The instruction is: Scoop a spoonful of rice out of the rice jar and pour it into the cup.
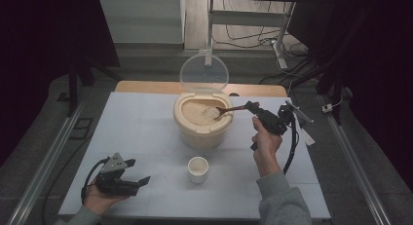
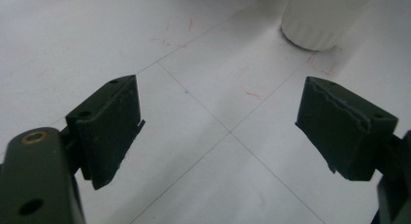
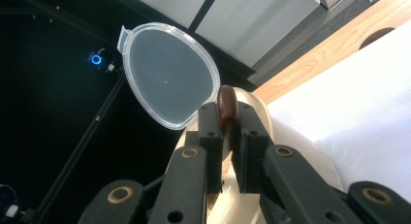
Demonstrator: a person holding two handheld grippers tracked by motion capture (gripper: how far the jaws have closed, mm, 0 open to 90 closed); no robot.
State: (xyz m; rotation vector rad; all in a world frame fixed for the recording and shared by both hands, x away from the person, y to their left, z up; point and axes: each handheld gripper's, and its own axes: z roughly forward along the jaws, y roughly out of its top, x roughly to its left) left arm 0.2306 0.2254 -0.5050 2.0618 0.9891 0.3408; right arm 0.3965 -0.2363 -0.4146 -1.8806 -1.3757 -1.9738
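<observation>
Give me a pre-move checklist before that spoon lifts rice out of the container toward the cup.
1. Right gripper shut on the spoon handle: ok.
2. Spoon bowl down in the rice: ok.
3. Container lid open and upright behind the opening: ok.
4. Cup upright on the table, in front of the container: ok.
5. Left gripper open, holding nothing, off to the side of the cup: ok.
6. Rice loaded on the spoon: cannot tell.

Grey sleeve (image 1: 285, 200), black tools, brass screws
</observation>
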